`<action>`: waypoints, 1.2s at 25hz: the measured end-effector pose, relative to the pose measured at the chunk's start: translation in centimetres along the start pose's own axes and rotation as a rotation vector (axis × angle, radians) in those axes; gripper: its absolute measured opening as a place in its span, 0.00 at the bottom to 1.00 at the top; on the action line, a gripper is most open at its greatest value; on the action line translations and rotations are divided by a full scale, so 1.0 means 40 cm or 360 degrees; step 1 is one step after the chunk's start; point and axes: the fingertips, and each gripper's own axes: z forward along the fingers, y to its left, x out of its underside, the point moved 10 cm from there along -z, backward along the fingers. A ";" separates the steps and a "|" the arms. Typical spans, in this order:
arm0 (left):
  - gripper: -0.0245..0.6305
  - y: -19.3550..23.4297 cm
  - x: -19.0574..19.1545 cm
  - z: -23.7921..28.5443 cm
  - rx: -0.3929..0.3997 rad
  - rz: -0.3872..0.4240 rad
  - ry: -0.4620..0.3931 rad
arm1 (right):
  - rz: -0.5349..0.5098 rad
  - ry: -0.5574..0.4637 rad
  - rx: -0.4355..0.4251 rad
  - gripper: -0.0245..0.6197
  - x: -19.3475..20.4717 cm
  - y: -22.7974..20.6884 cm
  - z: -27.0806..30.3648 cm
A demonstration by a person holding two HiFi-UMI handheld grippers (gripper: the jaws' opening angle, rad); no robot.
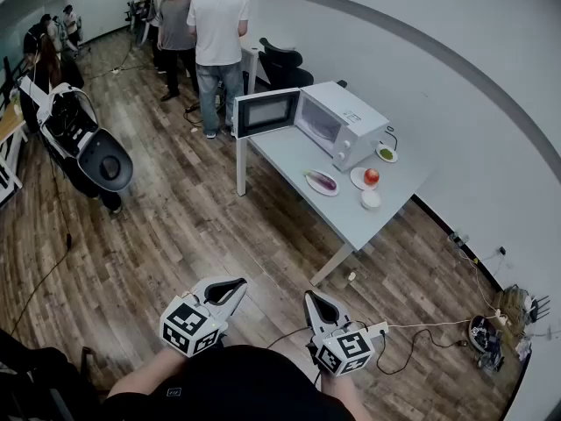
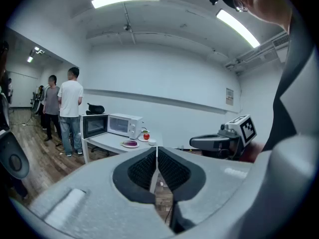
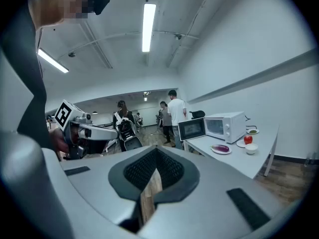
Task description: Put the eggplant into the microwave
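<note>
A purple eggplant [image 1: 321, 181] lies on a white plate on the grey table [image 1: 289, 152], in front of the white microwave [image 1: 337, 121]. The microwave's door [image 1: 267, 112] stands swung open to the left. Both grippers are held low and near me, far from the table, over the wooden floor. My left gripper [image 1: 237, 285] is shut with nothing in it, and so is my right gripper [image 1: 313, 299]. In the left gripper view its pads [image 2: 157, 151] meet, with the eggplant [image 2: 130, 143] small beyond them. The right gripper view shows the pads [image 3: 157, 151] together and the eggplant [image 3: 220, 148] off to the right.
A tomato [image 1: 372, 176] on a plate, a white bowl [image 1: 372, 200] and a dish of greens [image 1: 386, 153] sit to the right of the eggplant. Two people [image 1: 216, 33] stand beyond the table. A white and black machine [image 1: 83, 139] stands at left. Cables [image 1: 429, 331] trail on the floor at right.
</note>
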 end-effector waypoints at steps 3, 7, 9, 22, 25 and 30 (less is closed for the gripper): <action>0.07 -0.031 -0.007 0.012 -0.0011 0.0001 -0.0005 | 0.0003 -0.0005 -0.0007 0.06 -0.002 -0.016 -0.028; 0.07 -0.073 -0.016 0.035 -0.0023 0.0000 -0.0029 | -0.0034 0.0002 -0.0021 0.06 0.001 -0.035 -0.059; 0.07 -0.097 -0.018 0.044 -0.0029 0.0012 -0.0037 | -0.0064 -0.0003 -0.0040 0.06 0.004 -0.040 -0.075; 0.07 -0.144 -0.010 0.126 -0.0090 -0.0017 -0.0017 | -0.0057 -0.0039 -0.0078 0.07 0.010 -0.121 -0.110; 0.07 -0.109 -0.008 0.148 -0.0083 -0.0026 -0.0025 | -0.0044 -0.0049 -0.0074 0.07 0.006 -0.139 -0.078; 0.07 -0.015 -0.024 0.221 -0.0056 -0.0027 -0.0026 | -0.0051 -0.0054 -0.0025 0.07 -0.019 -0.197 0.005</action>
